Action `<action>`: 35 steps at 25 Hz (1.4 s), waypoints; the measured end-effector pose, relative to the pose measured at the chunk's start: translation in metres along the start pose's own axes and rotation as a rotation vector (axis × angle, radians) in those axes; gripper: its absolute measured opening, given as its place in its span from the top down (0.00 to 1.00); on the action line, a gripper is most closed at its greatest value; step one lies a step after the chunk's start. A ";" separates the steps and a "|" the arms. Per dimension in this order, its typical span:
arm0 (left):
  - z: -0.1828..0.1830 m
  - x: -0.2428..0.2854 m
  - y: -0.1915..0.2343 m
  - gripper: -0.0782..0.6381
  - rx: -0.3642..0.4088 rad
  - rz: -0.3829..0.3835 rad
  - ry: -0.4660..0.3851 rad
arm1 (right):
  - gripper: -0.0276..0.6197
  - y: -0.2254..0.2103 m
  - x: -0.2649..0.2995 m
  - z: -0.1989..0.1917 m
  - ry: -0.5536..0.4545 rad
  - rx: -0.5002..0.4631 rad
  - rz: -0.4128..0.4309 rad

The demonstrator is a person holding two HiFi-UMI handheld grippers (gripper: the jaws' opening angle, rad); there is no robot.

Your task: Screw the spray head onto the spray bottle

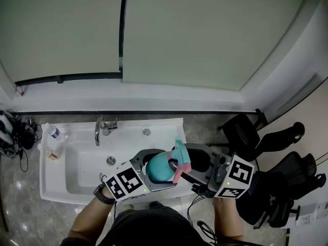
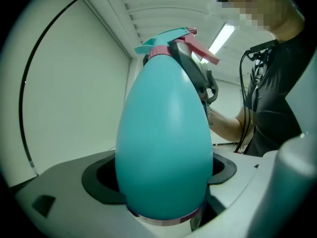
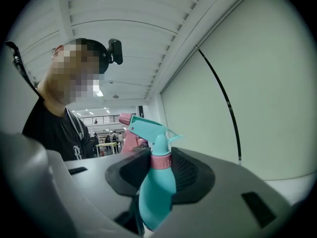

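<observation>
The spray bottle [image 2: 163,148] is showing plain turquoise, and its spray head [image 3: 148,128] is showing turquoise with a pink collar and trigger. The left tongs [image 2: 163,197] and right tongs [image 3: 156,180] are showing pale grey bodies and black pads. Their marker cubes [image 1: 123,183] are displaying black-and-white square patterns. The sink [image 1: 48,188] is gleaming white, and the office chairs [image 1: 241,132] are showing black.
</observation>
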State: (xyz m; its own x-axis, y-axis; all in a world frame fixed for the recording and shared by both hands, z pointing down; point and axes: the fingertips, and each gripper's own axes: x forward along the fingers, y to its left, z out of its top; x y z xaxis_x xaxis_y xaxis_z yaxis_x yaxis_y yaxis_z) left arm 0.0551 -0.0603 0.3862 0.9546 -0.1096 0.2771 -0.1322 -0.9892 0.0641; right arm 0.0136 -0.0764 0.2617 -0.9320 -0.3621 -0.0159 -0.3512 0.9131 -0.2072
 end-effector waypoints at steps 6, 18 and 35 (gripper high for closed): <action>-0.014 0.001 0.001 0.27 -0.021 -0.040 0.046 | 0.76 -0.008 -0.002 -0.010 -0.040 0.040 -0.019; -0.023 -0.003 -0.004 0.27 -0.034 -0.050 0.074 | 0.76 -0.005 -0.001 -0.017 -0.066 0.053 -0.027; -0.059 -0.041 -0.111 0.27 -0.080 -0.066 0.107 | 0.76 0.101 -0.011 -0.056 -0.056 0.092 -0.028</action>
State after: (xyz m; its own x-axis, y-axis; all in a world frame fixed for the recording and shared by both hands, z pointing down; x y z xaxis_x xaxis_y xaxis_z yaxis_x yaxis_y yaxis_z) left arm 0.0149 0.0595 0.4248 0.9286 -0.0296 0.3698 -0.0952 -0.9824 0.1605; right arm -0.0162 0.0300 0.2958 -0.9147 -0.3992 -0.0634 -0.3646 0.8826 -0.2968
